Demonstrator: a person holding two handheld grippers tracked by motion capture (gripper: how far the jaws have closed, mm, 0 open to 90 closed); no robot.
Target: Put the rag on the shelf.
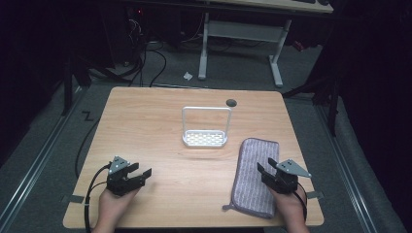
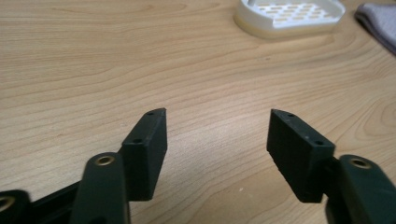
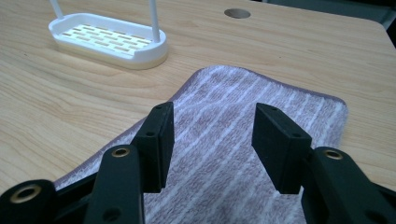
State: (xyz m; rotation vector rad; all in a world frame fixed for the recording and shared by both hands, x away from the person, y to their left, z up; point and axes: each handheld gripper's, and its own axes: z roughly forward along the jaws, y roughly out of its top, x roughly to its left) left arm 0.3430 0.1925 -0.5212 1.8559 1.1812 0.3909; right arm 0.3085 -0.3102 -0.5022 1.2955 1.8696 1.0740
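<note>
- The grey striped cloth (image 1: pixel 256 176) lies flat on the right side of the wooden table (image 1: pixel 160 121), near the front edge, so the right hand can get to it easily.
- The right gripper (image 1: pixel 268 168) hangs just over the near part of the cloth. Its jaws are spread wide with nothing between them, likely getting ready to pinch the cloth.
- The left gripper (image 1: pixel 142 173) sits over bare wood, well apart from the cloth. Its jaws are spread too and hold nothing. It looks like it is waiting.
- The white rack (image 1: pixel 205 138) with a tall loop handle stands in the middle of the table, just beside the cloth's far corner, maybe the place to hang the cloth.
</note>
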